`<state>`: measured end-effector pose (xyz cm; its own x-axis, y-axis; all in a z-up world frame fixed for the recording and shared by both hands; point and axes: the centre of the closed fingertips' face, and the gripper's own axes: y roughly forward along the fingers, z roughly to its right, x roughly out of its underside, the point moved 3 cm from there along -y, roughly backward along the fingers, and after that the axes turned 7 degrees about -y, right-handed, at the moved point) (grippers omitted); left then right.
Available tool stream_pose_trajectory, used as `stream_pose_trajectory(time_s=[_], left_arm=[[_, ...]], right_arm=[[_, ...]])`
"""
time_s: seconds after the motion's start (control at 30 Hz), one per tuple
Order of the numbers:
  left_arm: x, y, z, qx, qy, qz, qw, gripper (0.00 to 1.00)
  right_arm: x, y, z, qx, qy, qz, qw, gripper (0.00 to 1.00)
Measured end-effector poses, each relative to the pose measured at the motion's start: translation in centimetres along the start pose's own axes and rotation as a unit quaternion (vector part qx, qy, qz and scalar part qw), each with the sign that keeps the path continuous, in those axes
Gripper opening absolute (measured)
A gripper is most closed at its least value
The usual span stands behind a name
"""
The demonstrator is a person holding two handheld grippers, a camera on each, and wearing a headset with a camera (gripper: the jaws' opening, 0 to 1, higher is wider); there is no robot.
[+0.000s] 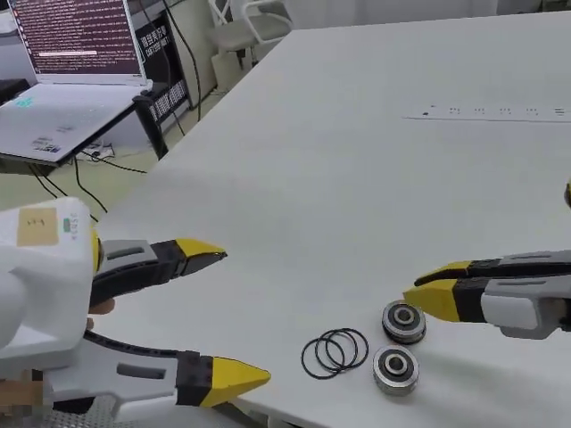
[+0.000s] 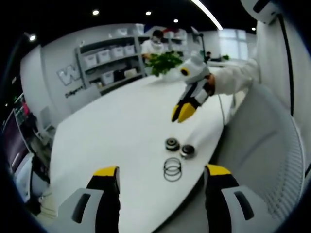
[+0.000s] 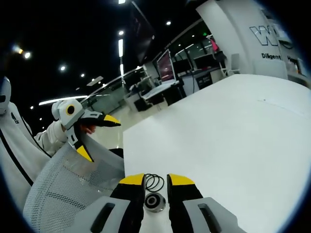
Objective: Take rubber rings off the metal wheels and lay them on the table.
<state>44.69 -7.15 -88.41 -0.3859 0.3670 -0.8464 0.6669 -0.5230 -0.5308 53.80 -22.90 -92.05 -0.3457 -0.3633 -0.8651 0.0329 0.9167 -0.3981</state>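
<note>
White table top (image 1: 357, 134) was seen stretching far back. A laptop (image 1: 71, 71) with a lit screen was seen on a lower desk past the table's left side.

Three thin black rubber rings (image 1: 335, 351) were laid flat on the table near its front edge, and they were lapped over one another. Two metal wheels were set just to the right of them. The near wheel (image 1: 395, 368) was placed close beside the rings. The far wheel (image 1: 403, 322) was placed just behind it, and the two were almost touching.

The left gripper (image 1: 245, 316) was held low at the left, off the front corner of the table. Its jaws were spread wide, and nothing was held between them. In the left gripper view, the rings and wheels were seen well ahead of it.

The right gripper (image 1: 424, 283) was held at the right, with its yellow tips above the far wheel. In the left gripper view it was seen up in the air, not touching the wheels. Its jaws were kept a little apart, and nothing was pinched. In the right gripper view, one wheel was seen through that small gap, with the rings just past it.
</note>
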Motion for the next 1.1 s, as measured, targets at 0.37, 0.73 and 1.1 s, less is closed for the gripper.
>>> stream_pose_trajectory(time_s=[0.37, 0.73, 1.1], left_arm=[[-2.3, 0.1, 0.5, 0.018, 0.017, 0.015, 0.9996, 0.72], [-4.5, 0.9, 0.5, 0.032, 0.044, 0.019, 0.9984, 0.71], [-7.2, 3.6, 0.0, 0.031, 0.075, 0.03, 0.9962, 0.68]], right_arm=[[1.7, -2.1, 1.8, 0.038, 0.01, 0.005, 0.9992, 0.22], [3.6, -2.4, 2.3, 0.05, 0.012, -0.007, 0.9986, 0.26], [4.5, -1.1, 2.4, 0.048, 0.006, -0.013, 0.9987, 0.27]])
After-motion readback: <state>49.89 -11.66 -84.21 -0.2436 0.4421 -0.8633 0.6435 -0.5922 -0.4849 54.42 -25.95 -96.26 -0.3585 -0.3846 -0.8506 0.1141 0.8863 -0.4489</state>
